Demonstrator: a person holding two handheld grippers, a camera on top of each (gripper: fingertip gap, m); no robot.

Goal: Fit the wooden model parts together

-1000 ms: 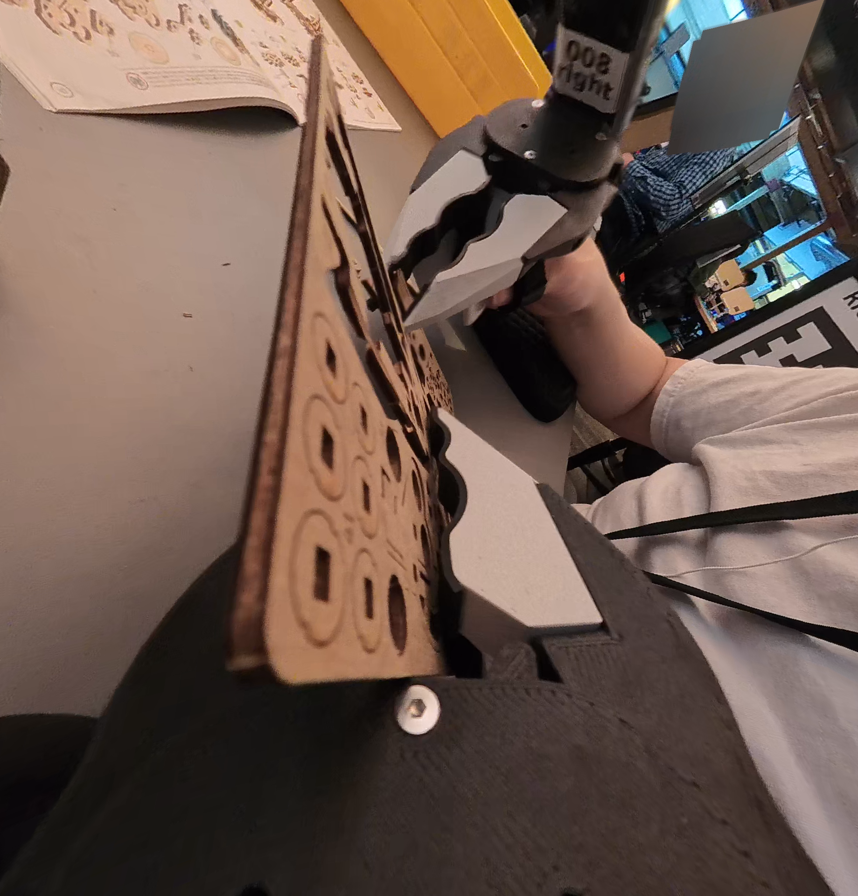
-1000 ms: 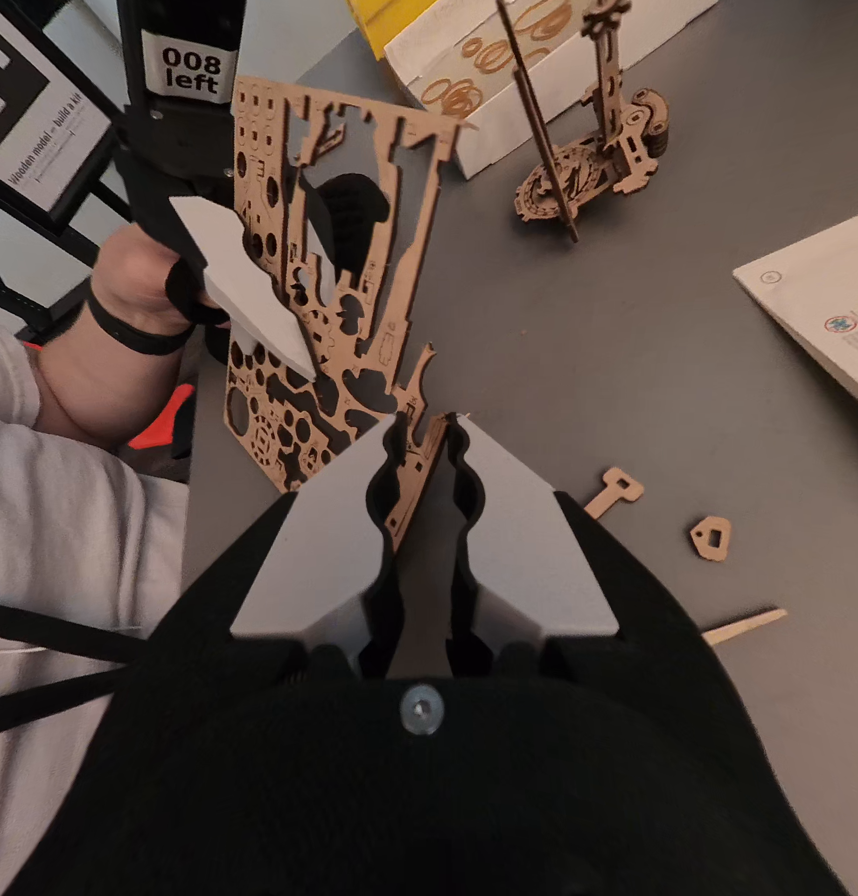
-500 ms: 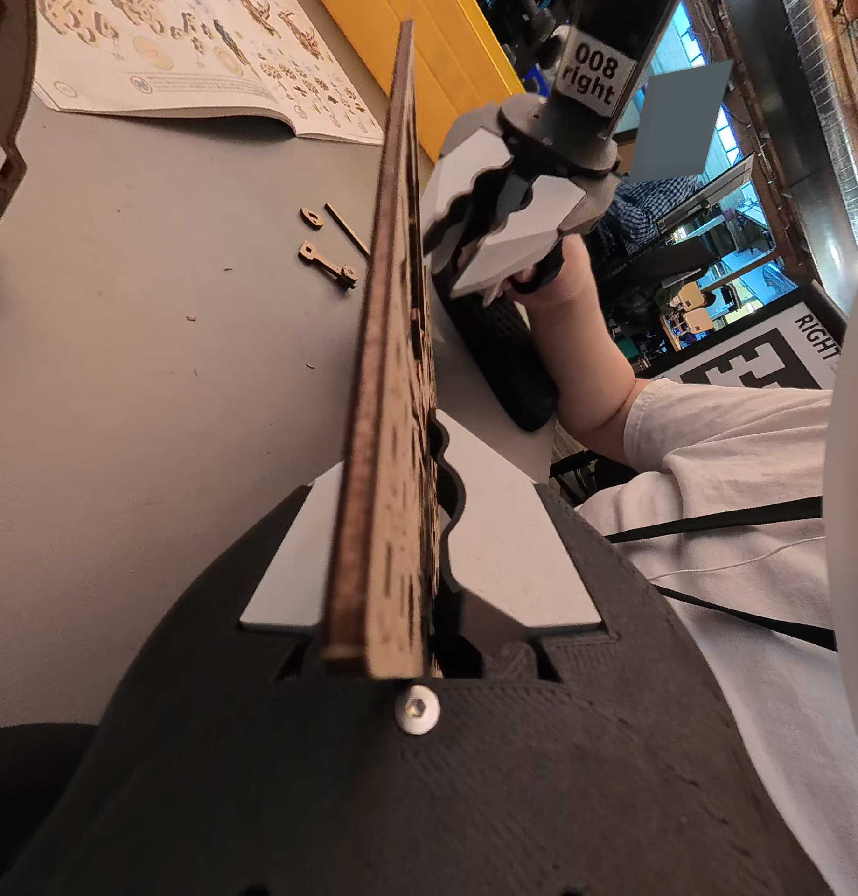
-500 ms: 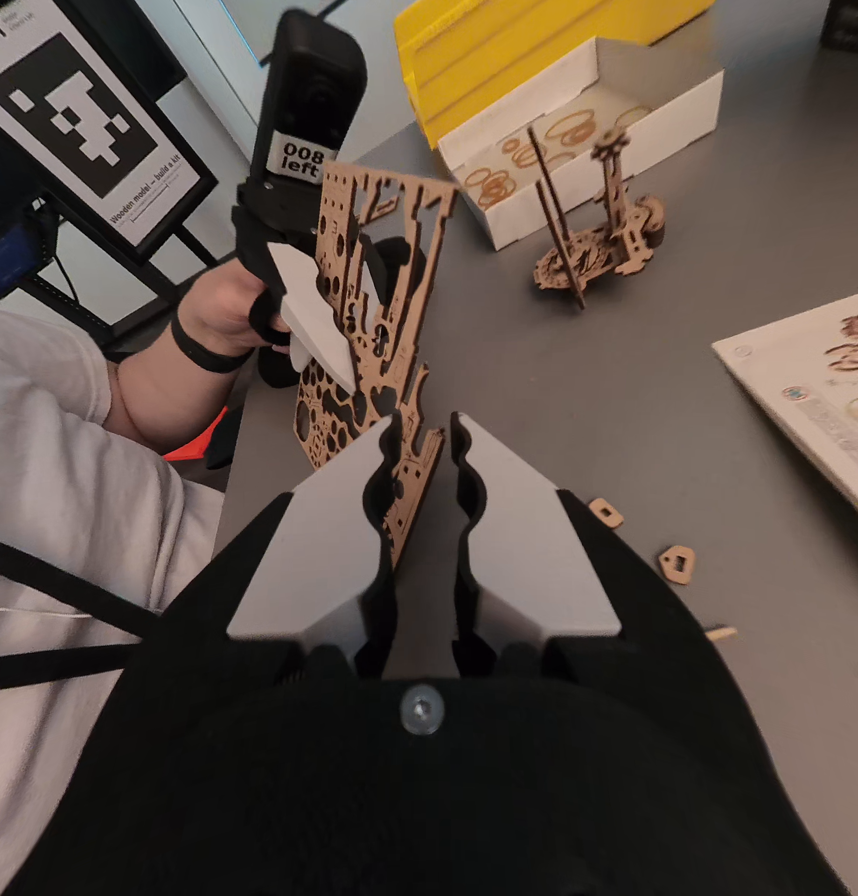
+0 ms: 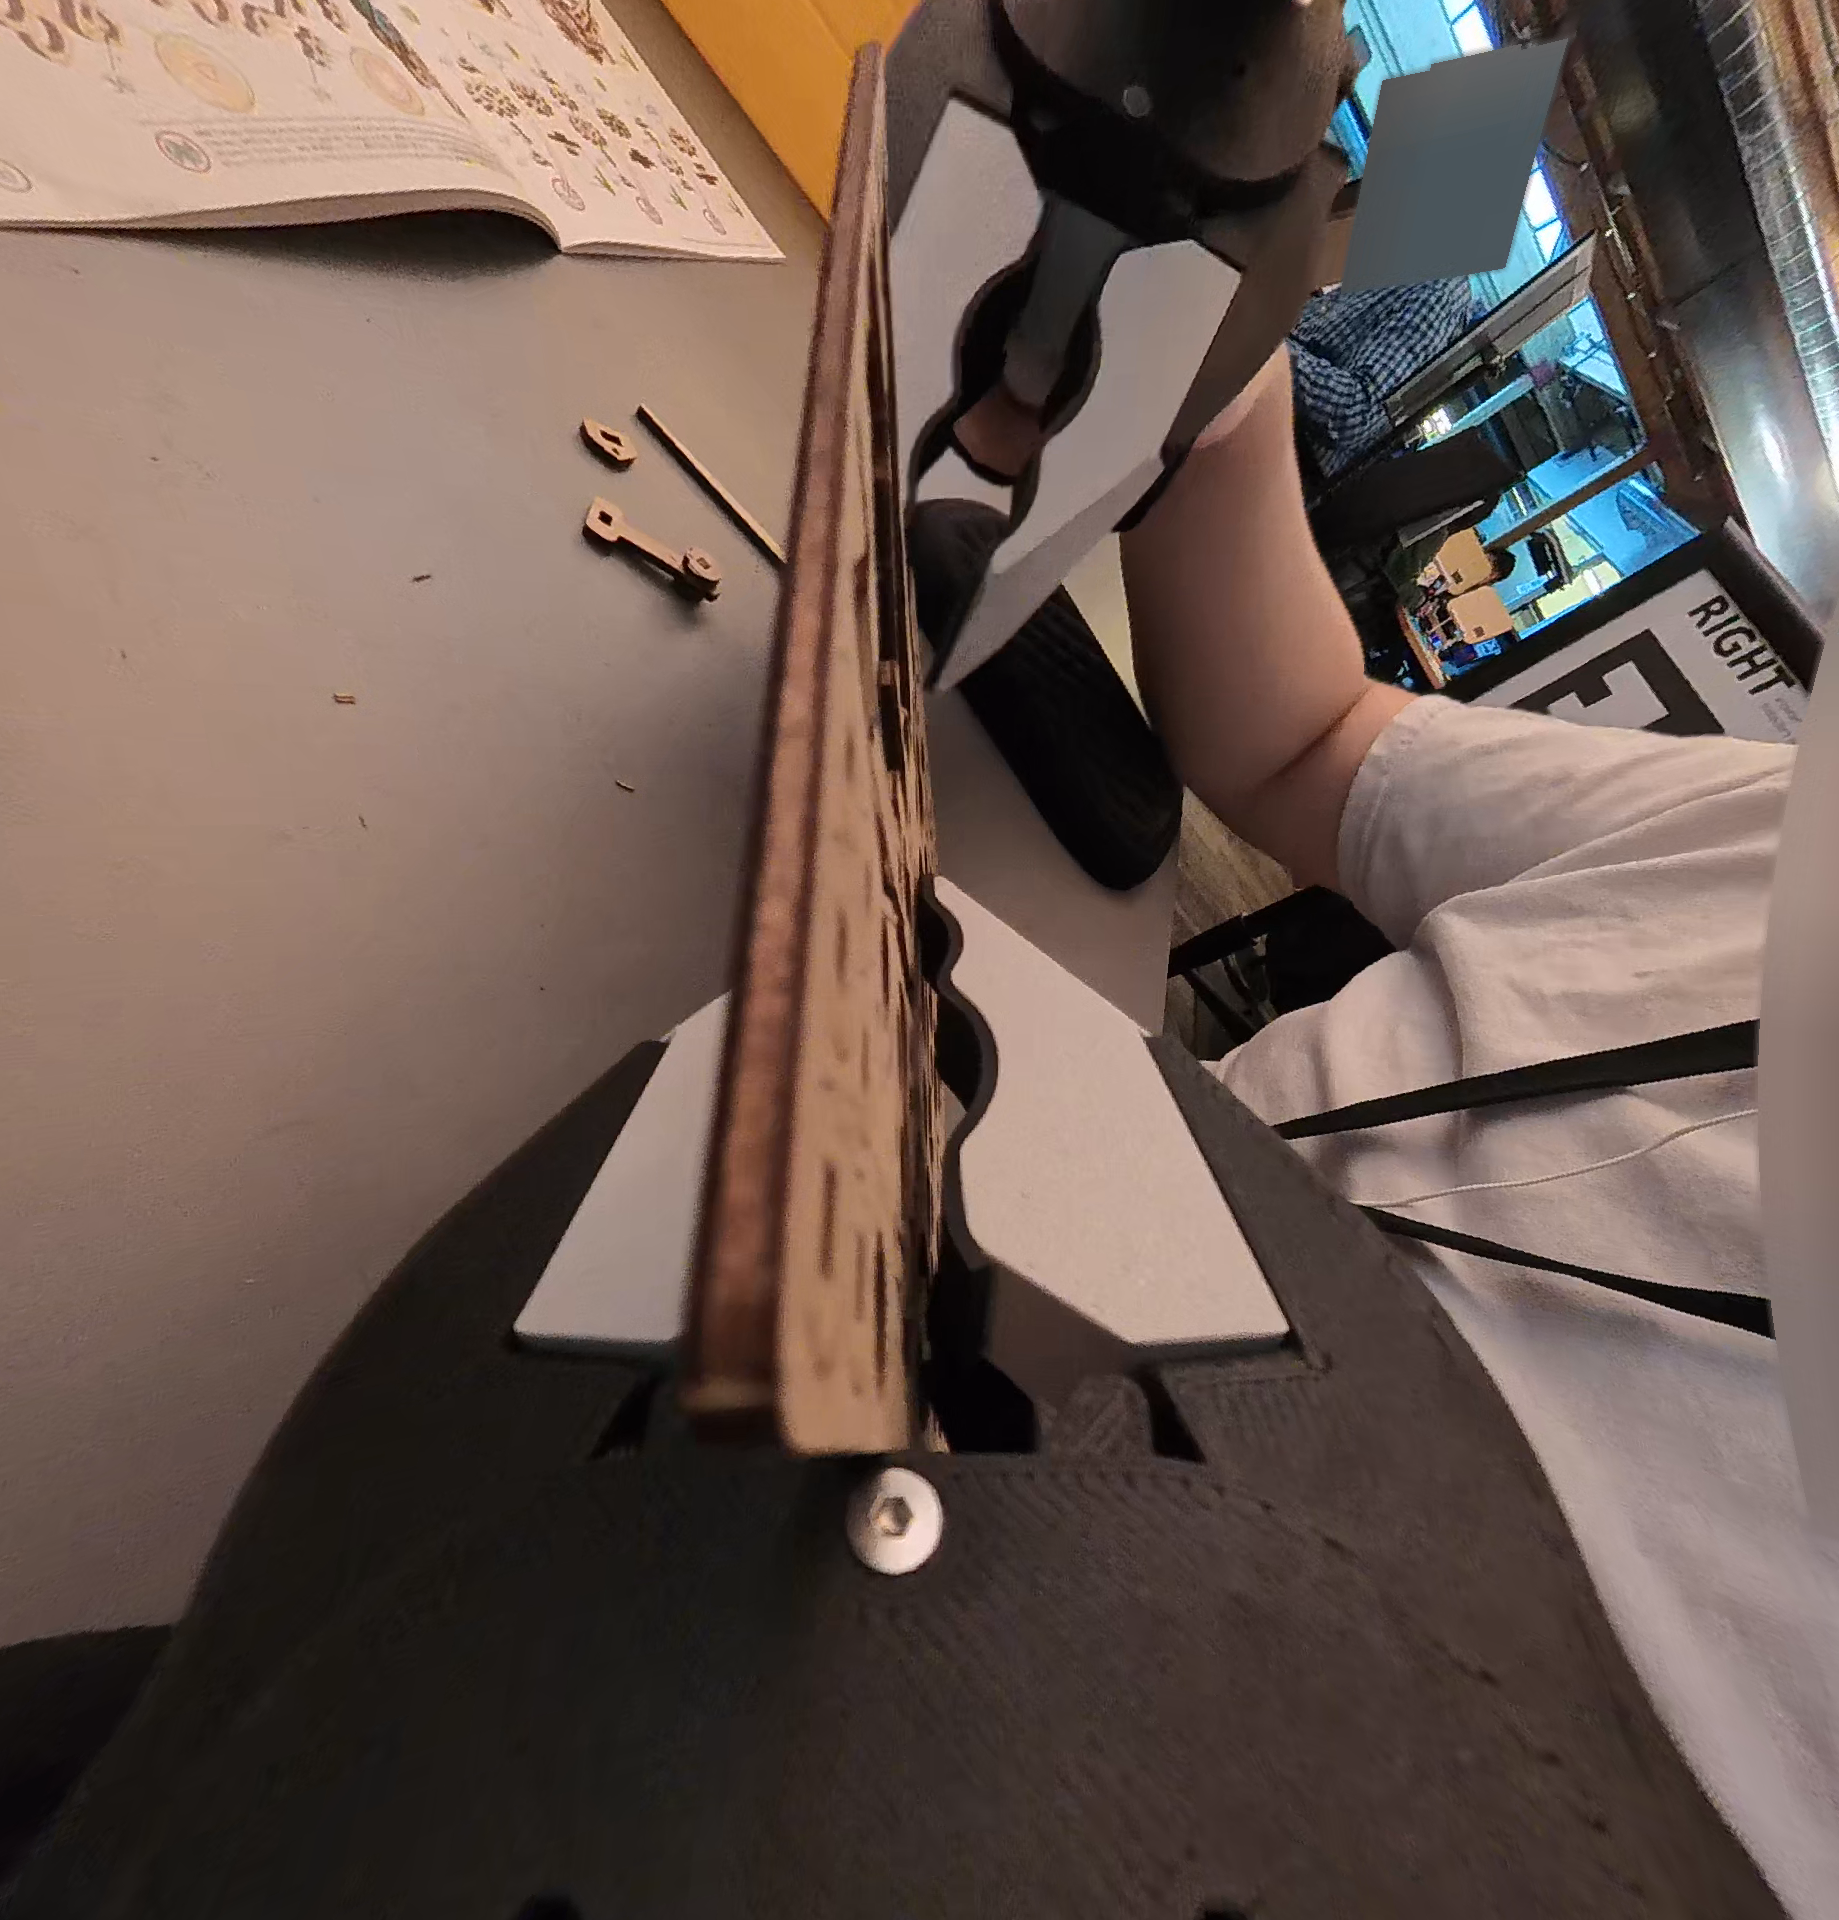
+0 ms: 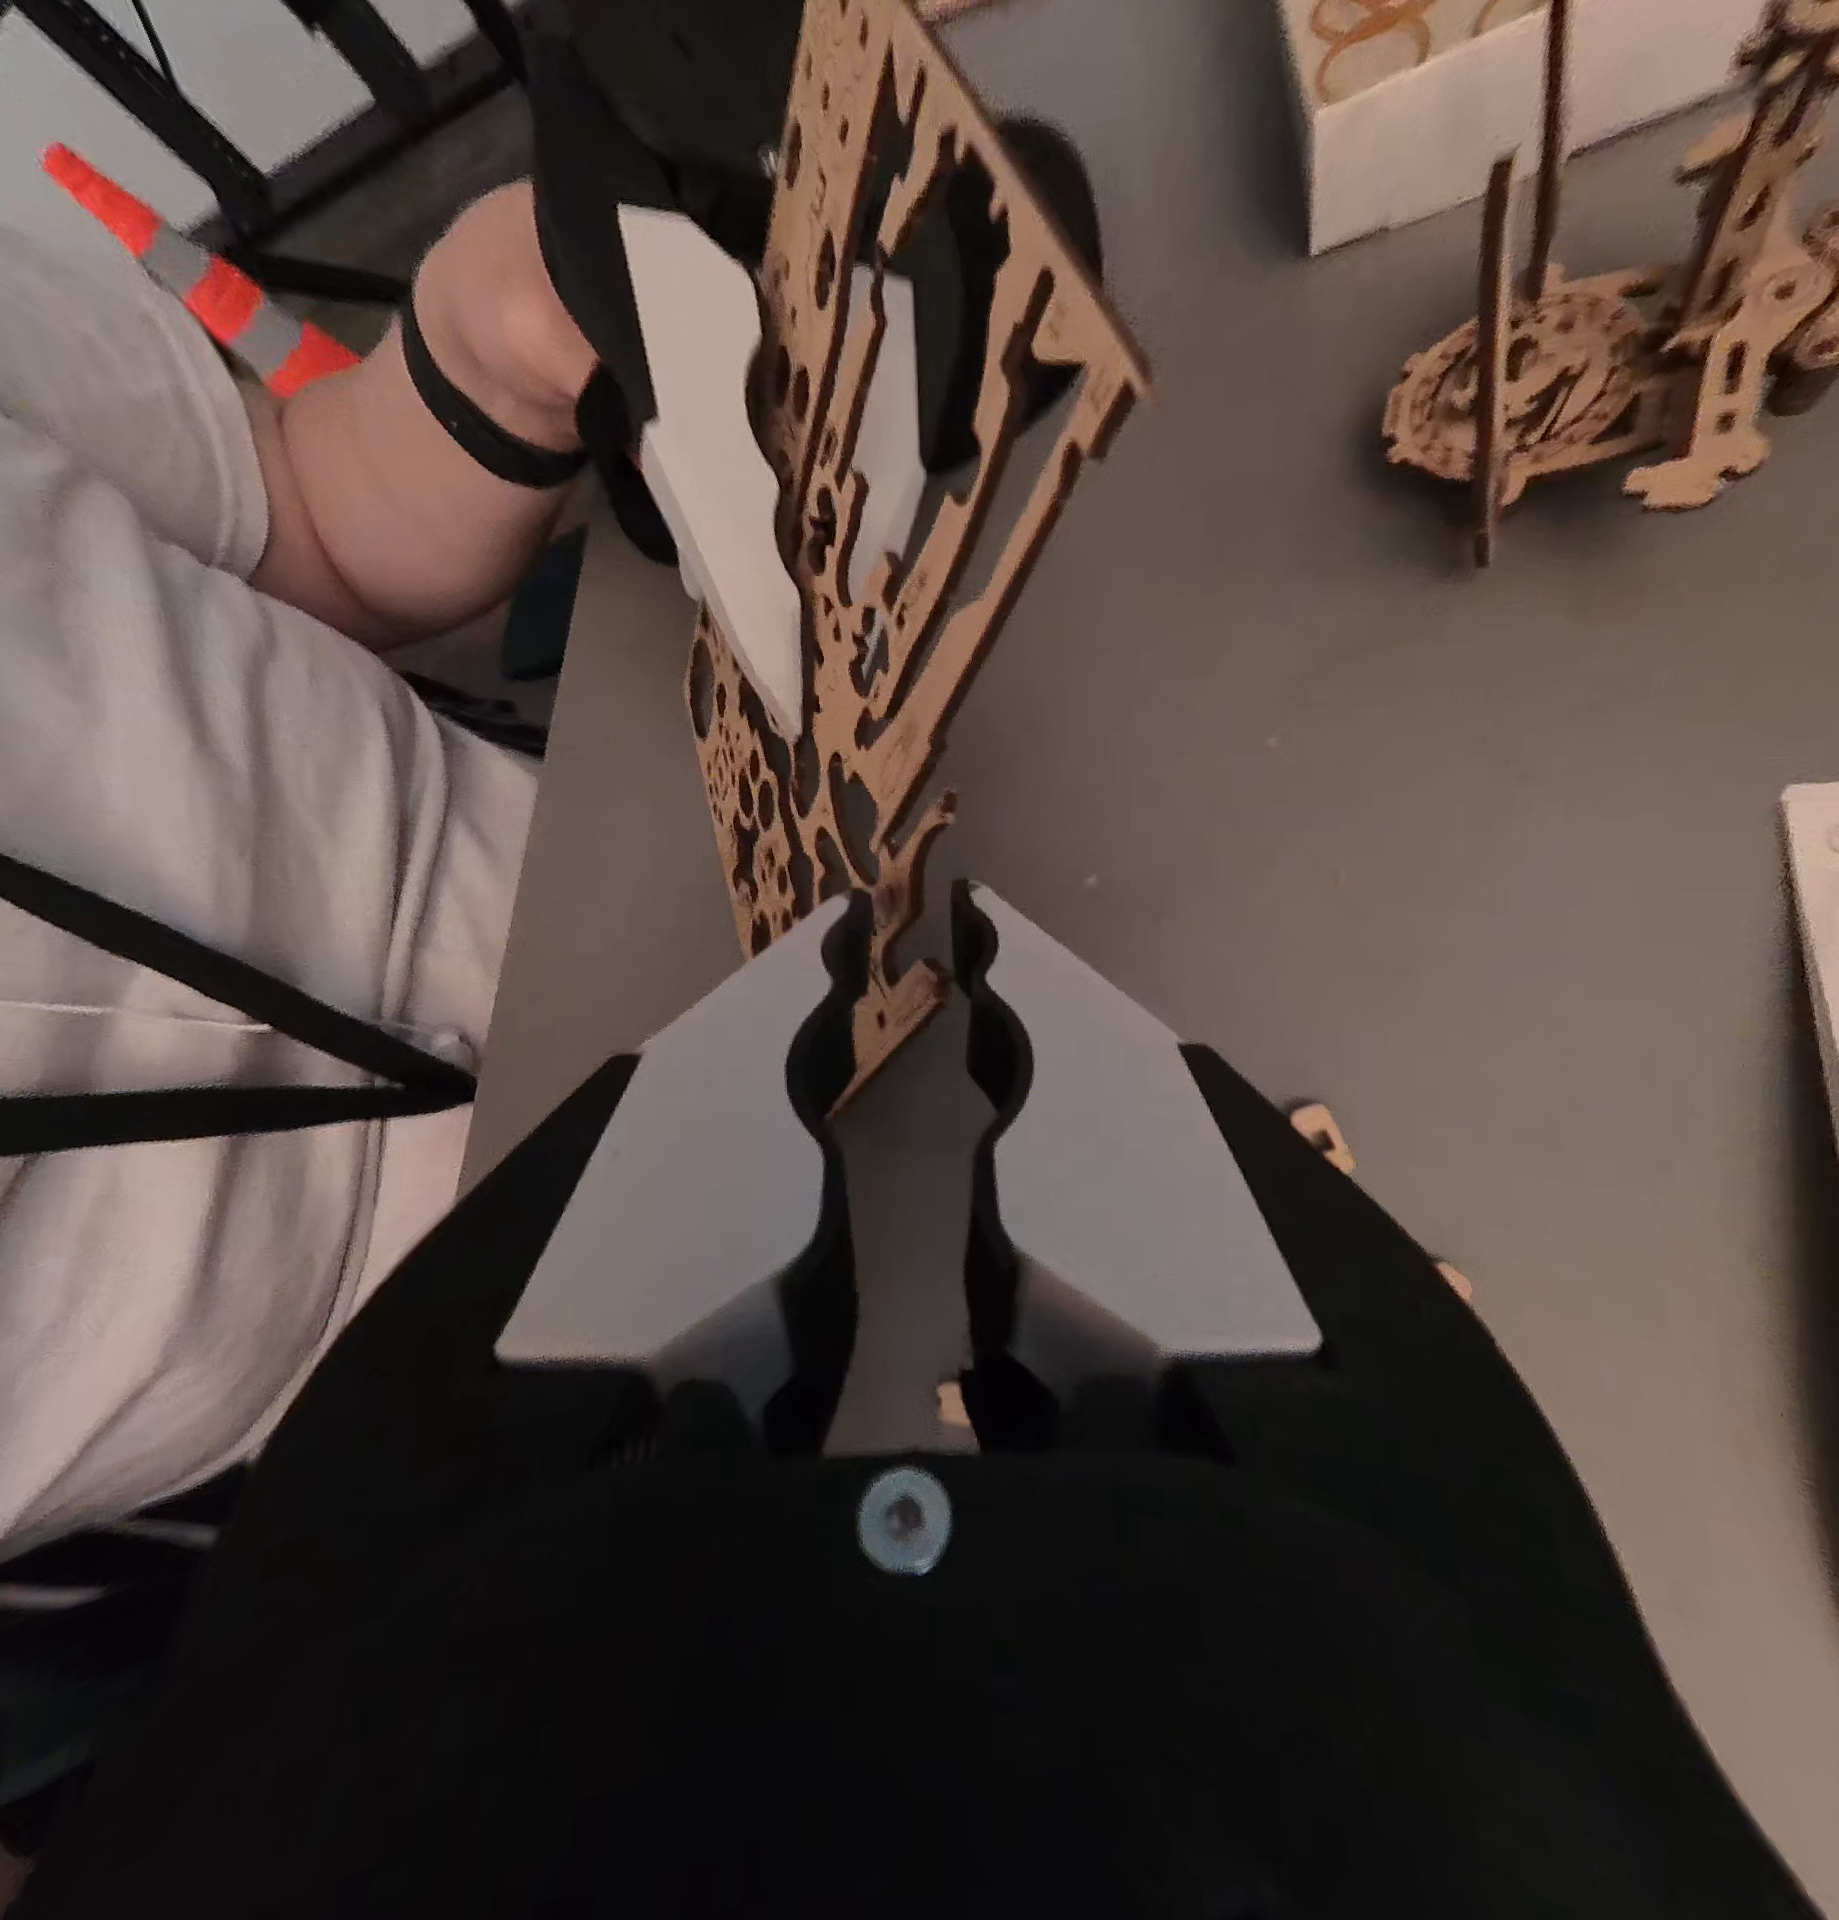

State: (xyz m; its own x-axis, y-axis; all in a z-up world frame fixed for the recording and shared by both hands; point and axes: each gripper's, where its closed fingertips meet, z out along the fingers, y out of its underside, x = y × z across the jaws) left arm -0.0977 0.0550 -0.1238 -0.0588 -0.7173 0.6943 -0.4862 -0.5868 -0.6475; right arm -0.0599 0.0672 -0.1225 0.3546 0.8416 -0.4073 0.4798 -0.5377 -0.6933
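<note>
Nearest the left wrist camera, the left gripper (image 5: pixel 873 1039) is clenched on the wooden parts sheet (image 5: pixel 842 831), holding it edge-on and upright above the grey tabletop (image 5: pixel 271 831). In the right wrist view the same sheet (image 6: pixel 894 499) hangs between the two tools, its lower corner tab reaching down between the fingers (image 6: pixel 686 1174) of the right gripper (image 6: pixel 904 904). Those fingers stand a little apart, with the tab in the gap; I cannot tell whether either pad touches it, and they do not look clamped.

The step in hand seems to be freeing a piece from the sheet, before any fitting. The next move likely calls for the right gripper to close on that tab and twist or pull gently while the left keeps the sheet steady; thin laser-cut wood may snap if it is forced.

Farther out, three small loose pieces (image 5: pixel 650 540) lie on the tabletop beside the sheet. Beyond them an open instruction booklet (image 5: pixel 354 125) lies toward the far edge. In the right view, the part-built wooden model (image 6: pixel 1621 343) stands farther back, in front of a white box (image 6: pixel 1434 156).
</note>
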